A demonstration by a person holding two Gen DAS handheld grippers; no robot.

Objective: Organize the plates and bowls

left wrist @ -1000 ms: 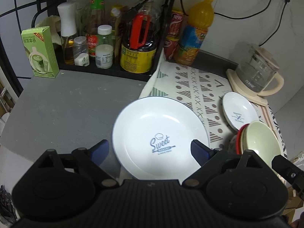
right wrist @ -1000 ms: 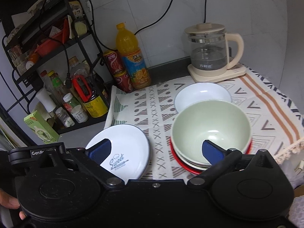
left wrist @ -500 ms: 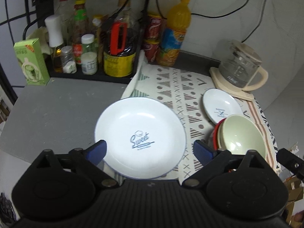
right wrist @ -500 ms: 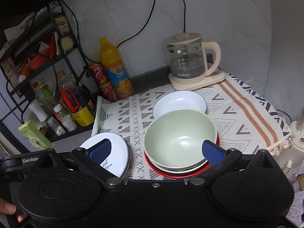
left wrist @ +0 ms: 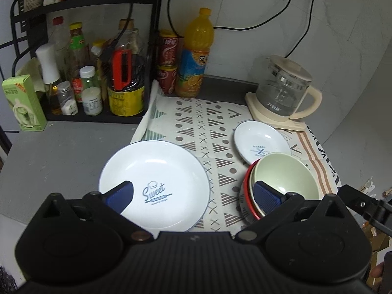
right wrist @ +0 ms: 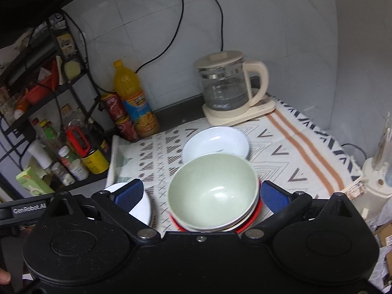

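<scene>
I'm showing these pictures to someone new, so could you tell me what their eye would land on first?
Probably the big white plate printed "Sweet", lying half on the grey counter and half on the patterned cloth, in front of the open left gripper. Right of it sits a stack of bowls, pale green on top and red at the bottom. The orange juice bottle stands out against the back wall.

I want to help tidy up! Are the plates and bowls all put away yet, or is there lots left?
Partly done. The bowls are already nested in one stack on the cloth. Nothing is in hand: the left tongs have just been opening and hold nothing, and the right tongs are open too. Still left: the big plate and the small plate lie apart, unstacked.
</scene>
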